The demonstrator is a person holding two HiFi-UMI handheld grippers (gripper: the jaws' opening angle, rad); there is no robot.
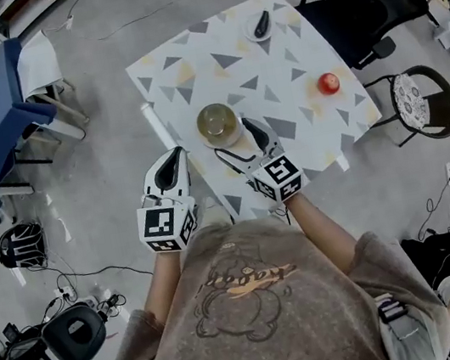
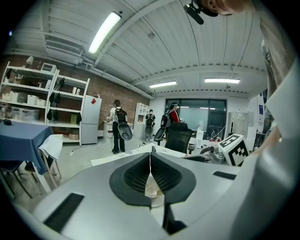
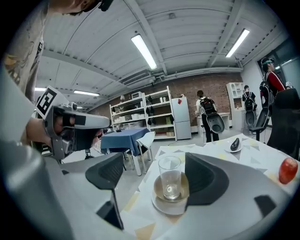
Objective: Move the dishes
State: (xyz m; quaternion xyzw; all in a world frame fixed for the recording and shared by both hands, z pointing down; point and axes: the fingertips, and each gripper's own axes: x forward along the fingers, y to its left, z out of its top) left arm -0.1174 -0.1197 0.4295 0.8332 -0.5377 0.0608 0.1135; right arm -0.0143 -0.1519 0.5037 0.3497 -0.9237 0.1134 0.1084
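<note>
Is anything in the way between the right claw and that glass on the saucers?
Nothing visible does. The right gripper has its jaws apart, and the glass on its saucers sits right at the gap, with only bare tablecloth before it.

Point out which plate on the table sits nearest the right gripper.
The plate under the glass, at the near edge by the right gripper; the other plate, holding a dark item, sits at the far edge.
</note>
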